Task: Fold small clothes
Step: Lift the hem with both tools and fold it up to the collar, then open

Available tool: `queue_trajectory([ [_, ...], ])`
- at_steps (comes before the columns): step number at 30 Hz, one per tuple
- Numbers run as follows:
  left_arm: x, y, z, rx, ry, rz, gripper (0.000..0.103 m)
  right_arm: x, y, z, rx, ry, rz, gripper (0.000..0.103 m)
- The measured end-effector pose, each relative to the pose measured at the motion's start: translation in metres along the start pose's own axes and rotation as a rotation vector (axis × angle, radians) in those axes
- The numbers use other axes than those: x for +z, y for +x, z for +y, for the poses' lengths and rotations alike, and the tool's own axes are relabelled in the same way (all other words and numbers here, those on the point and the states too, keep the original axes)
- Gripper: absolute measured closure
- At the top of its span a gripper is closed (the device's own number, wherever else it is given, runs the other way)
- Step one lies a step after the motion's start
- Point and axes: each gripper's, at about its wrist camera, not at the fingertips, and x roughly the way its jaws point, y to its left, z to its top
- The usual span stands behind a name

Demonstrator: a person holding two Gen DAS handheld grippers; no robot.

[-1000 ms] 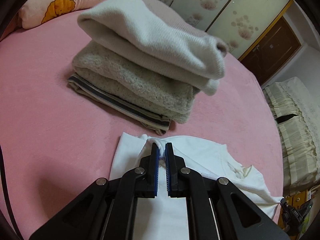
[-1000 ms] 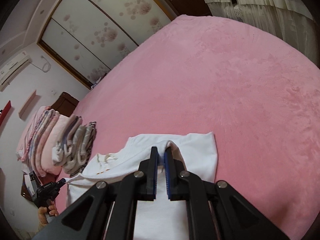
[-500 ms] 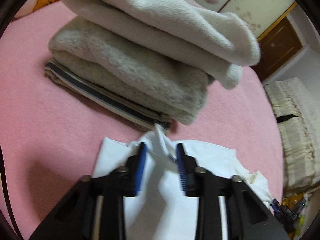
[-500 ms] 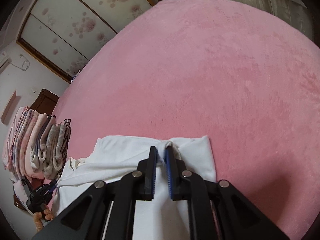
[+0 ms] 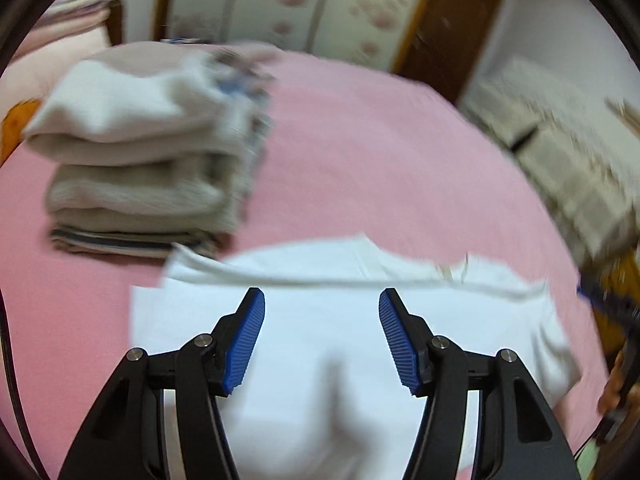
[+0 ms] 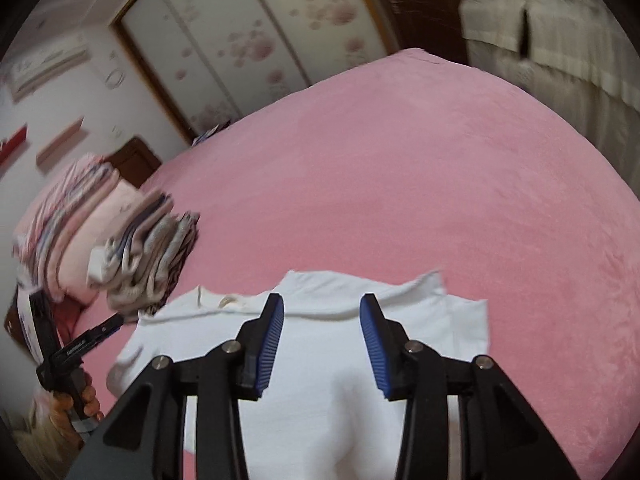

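Observation:
A small white garment (image 5: 328,280) lies folded on the pink bed (image 5: 360,152). It also shows in the right wrist view (image 6: 332,344). My left gripper (image 5: 321,300) is open and empty, just above the garment's near half. My right gripper (image 6: 321,305) is open and empty above the same garment, near its folded edge. The other hand-held gripper (image 6: 68,356) shows at the left of the right wrist view.
A stack of folded beige and striped clothes (image 5: 148,160) sits on the bed left of the garment; it also shows in the right wrist view (image 6: 148,252). Pink bedding (image 6: 68,224) lies behind it. A wardrobe (image 6: 248,48) and curtains (image 6: 560,28) stand beyond the bed.
Both grippers let go of the white garment and opened wide. Both pulled back and lifted; the garment now lies flat with its edge folded over.

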Motion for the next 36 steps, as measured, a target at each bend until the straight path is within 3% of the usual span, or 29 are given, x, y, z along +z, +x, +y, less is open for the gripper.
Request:
queue_trajectory([
  [4,-0.007,0.034,-0.026,-0.009,0.035,0.069,0.045,-0.015,0.038,0.044,0.056,-0.090,0.067,0.090],
  [9,-0.003,0.061,-0.037,0.003,0.019,0.113,0.045,-0.033,0.099,0.085,0.116,-0.115,0.161,0.092],
  [12,0.004,0.071,-0.033,0.026,0.024,0.121,0.045,-0.038,0.125,0.096,0.074,-0.136,0.186,0.092],
  [15,0.006,0.073,-0.017,0.050,0.021,0.122,0.045,-0.033,0.135,0.075,0.018,-0.092,0.193,0.092],
  [22,0.008,0.070,0.052,0.098,-0.049,0.082,0.045,-0.012,0.098,-0.034,-0.182,0.039,0.095,0.096],
  [27,0.003,0.063,0.069,0.092,-0.066,0.067,0.047,-0.006,0.064,-0.109,-0.223,0.193,0.034,0.103],
  [31,0.002,0.039,0.062,0.120,-0.061,0.053,0.047,-0.006,0.031,-0.111,-0.183,0.224,0.003,0.097],
  [36,-0.030,-0.033,0.058,0.097,-0.080,-0.025,0.044,-0.033,-0.012,-0.059,-0.142,0.098,-0.016,0.097],
])
